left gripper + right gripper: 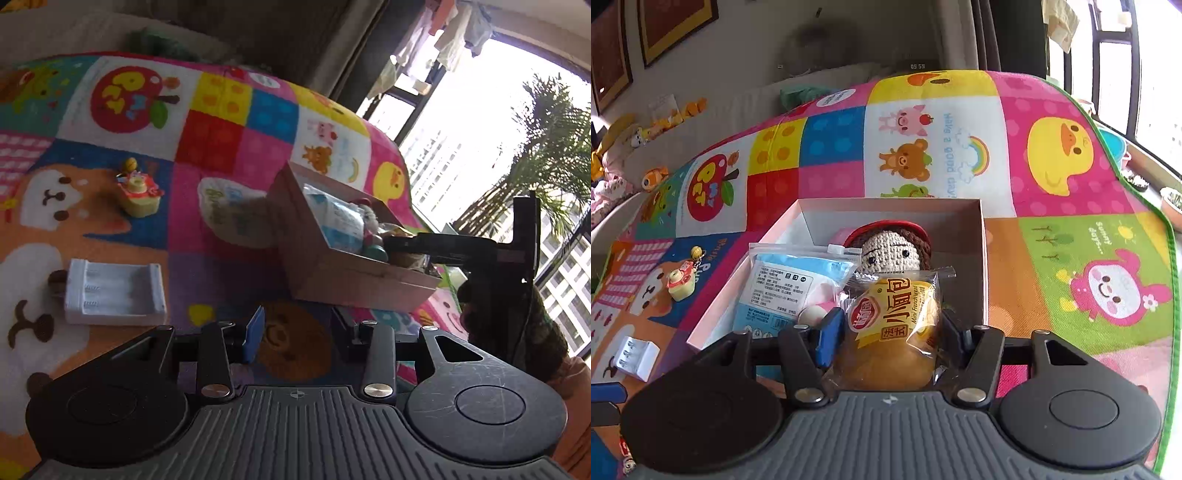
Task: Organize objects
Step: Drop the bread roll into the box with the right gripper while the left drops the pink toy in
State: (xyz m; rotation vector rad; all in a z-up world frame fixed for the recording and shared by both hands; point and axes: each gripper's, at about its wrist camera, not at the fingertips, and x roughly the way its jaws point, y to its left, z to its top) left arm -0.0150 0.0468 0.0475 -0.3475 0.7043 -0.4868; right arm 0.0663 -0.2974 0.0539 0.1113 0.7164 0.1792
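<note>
A pink open box (983,258) sits on the colourful play mat and also shows in the left wrist view (332,273). Inside it lie a blue-and-white packet (783,288) and a crochet doll (894,247). My right gripper (886,332) is shut on a wrapped mini bread (897,332) and holds it over the box's near edge. My left gripper (299,332) is open and empty above the mat, near the box. A white battery holder (114,291), a small cake-shaped keychain (138,192) and a white pouch (229,206) lie on the mat left of the box.
The mat (1071,258) covers a raised surface that drops off at the right toward a window with plants (546,147). Plush toys (628,147) sit on a ledge at far left. The right gripper's body (480,254) reaches over the box.
</note>
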